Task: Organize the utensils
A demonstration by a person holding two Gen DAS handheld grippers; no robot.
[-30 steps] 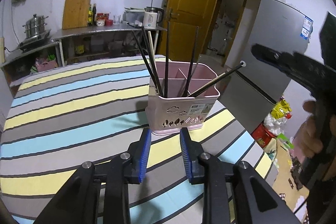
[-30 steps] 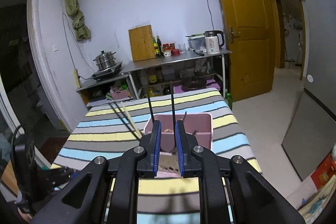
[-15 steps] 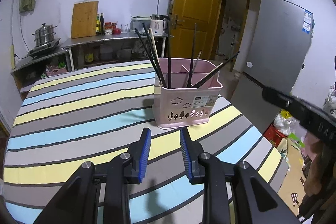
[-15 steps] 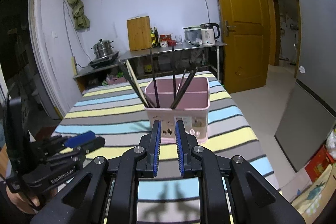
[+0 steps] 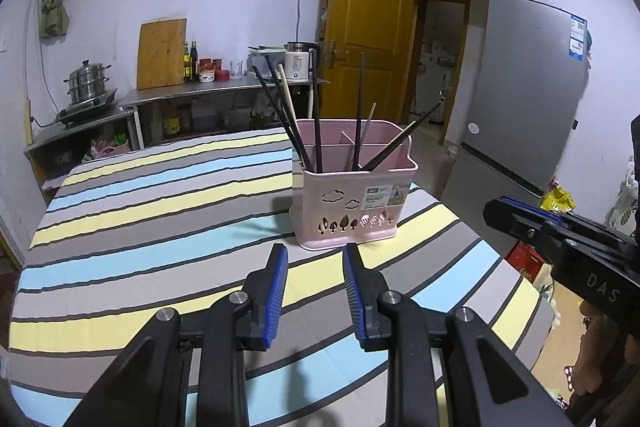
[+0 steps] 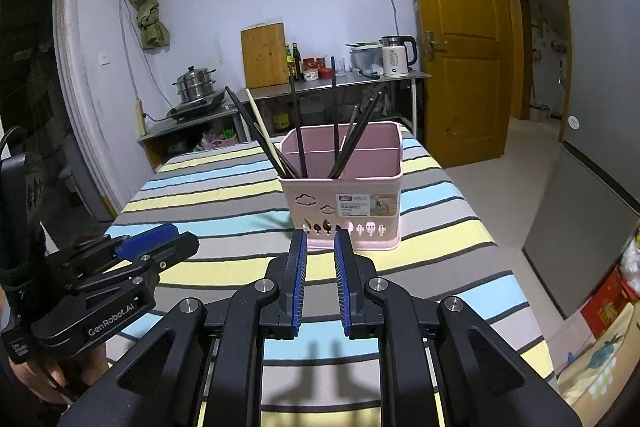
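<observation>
- A pink plastic utensil holder [image 5: 352, 205] stands upright on the striped tablecloth [image 5: 160, 227], near the table's right edge and well in from the near edge.
- Its front wall has cloud and tree cut-outs and a paper label [image 6: 357, 205]; inner dividers split it into compartments.
- Dark chopsticks [image 5: 317, 115] stand in the holder, some upright, some leaning left or right over the rim; one pale wooden chopstick [image 5: 289, 103] leans left among them. Which compartment each sits in I cannot tell.
- The left gripper [image 5: 315, 269] hovers over the cloth just short of the holder's front wall, jaws parted with nothing between the blue pads.
- The right gripper [image 6: 319, 253] points at the holder's front wall from the near side, jaws set apart by a narrow gap, nothing between them, apart from the holder.
- Across the room, a steel counter [image 6: 332, 83] carries a kettle [image 6: 396, 55], bottles, jars and a leaning wooden cutting board [image 6: 264, 55].
</observation>
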